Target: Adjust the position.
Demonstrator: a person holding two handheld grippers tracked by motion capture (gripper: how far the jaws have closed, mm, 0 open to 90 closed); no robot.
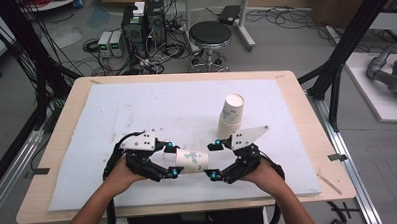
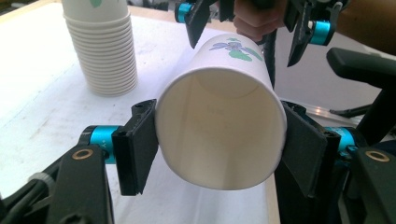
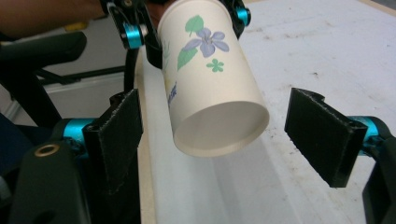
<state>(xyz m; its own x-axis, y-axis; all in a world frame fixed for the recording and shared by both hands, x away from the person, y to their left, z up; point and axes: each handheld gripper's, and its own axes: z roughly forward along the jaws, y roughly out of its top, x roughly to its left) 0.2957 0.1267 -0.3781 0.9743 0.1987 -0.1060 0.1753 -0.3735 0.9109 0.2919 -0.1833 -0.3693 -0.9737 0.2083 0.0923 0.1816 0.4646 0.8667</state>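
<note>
A white paper cup with a blue flower print (image 1: 192, 160) lies level in the air just above the white mat, between my two grippers. My left gripper (image 1: 172, 159) is shut on the cup's open mouth end, and its pads (image 2: 137, 144) press on both sides of the rim (image 2: 219, 126). My right gripper (image 1: 214, 159) is open. Its jaws stand wide on either side of the cup's base (image 3: 219, 126), with clear gaps and no contact. From the right gripper view, the left gripper (image 3: 187, 16) clamps the far end of the cup.
A tall stack of paper cups (image 1: 230, 116) stands upright on the white mat (image 1: 136, 109), right of centre and just behind my right gripper. The mat covers a wooden table (image 1: 307, 118). A black stool (image 1: 210, 35) and computer boxes stand on the floor beyond.
</note>
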